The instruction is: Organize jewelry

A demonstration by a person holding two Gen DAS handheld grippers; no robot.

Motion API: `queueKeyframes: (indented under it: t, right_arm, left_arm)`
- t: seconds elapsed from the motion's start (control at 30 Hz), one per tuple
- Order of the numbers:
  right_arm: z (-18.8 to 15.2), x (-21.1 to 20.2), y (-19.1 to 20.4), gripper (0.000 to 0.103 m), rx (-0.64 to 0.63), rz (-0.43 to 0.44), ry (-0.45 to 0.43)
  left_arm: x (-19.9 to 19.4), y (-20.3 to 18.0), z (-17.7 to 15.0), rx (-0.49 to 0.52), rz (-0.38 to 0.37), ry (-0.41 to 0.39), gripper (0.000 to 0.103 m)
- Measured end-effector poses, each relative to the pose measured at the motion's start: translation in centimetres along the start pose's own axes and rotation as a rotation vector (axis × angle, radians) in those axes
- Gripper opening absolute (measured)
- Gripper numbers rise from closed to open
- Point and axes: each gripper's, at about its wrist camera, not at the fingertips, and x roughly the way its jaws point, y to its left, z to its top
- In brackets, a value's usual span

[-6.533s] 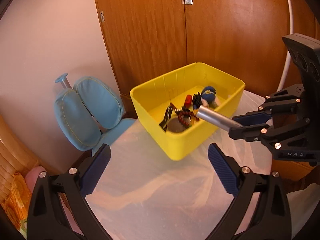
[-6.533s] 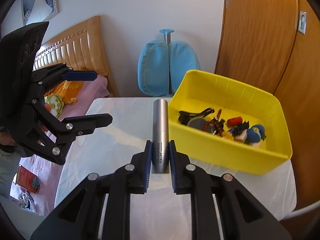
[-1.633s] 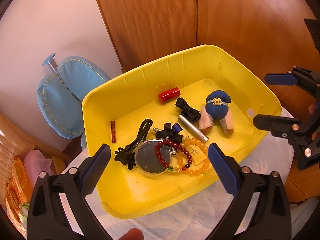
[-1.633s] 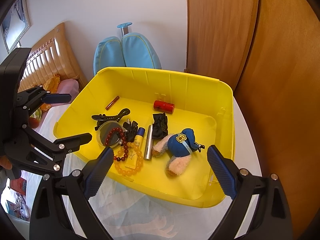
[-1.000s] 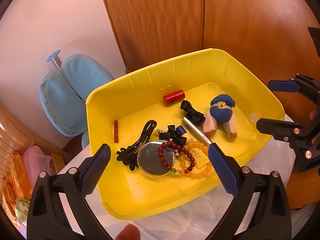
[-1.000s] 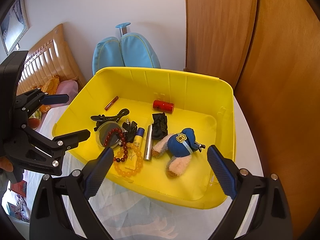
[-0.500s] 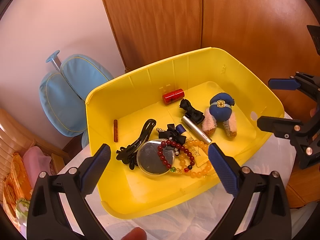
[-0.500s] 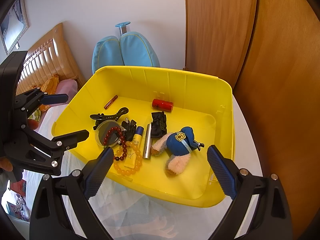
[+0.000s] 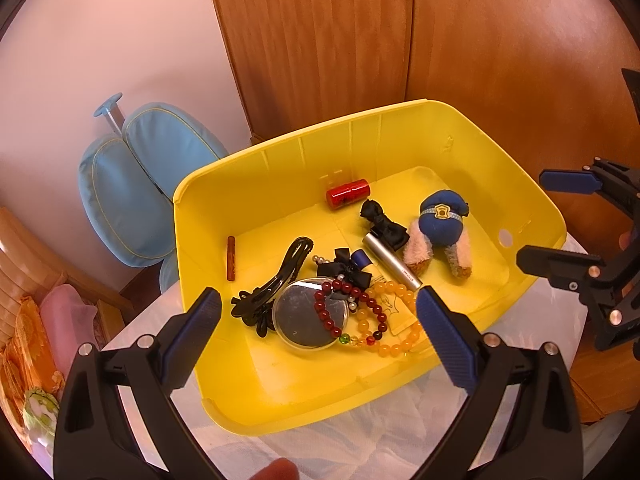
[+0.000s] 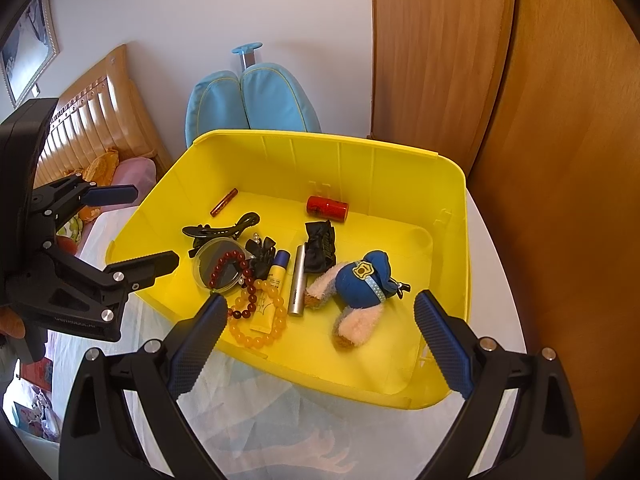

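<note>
A yellow bin (image 10: 452, 216) sat on the white-covered table (image 10: 288, 428), with a blue padded chair (image 10: 248, 108) beyond its far wall. Both claws hung over the near rim with jaws spread wide and nothing between them: the left gripper (image 9: 318, 324) towards the bin's left, the right gripper (image 10: 316, 322) towards its right.

Everything visible lay inside the bin. A blue plush toy (image 10: 360, 284) rested right of centre. Left of it a round mirror (image 10: 218, 266) carried a dark red bead bracelet (image 10: 228, 266), with an amber bead bracelet (image 10: 260, 320) nearer, looped around a yellow tube (image 10: 270, 292). A black hair claw (image 10: 218, 230) lay at the left, a silver tube (image 10: 298, 280) in the middle beside a black bow (image 10: 318, 246), a red cylinder (image 10: 326, 208) and a thin brown stick (image 10: 224, 202) by the far wall.

The gathering looked largely done: the table showed no loose pieces. Inside, though, the bracelets, mirror and tube overlapped, so any finer sorting remained.
</note>
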Motion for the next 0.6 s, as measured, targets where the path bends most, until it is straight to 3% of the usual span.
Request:
queueKeyframes:
  t: [0.6]
  right_arm:
    - [-0.21, -0.17, 0.28, 0.095, -0.001, -0.003, 0.005]
  left_arm:
    - [-0.45, -0.21, -0.09, -0.027, -0.043, -0.028, 0.095]
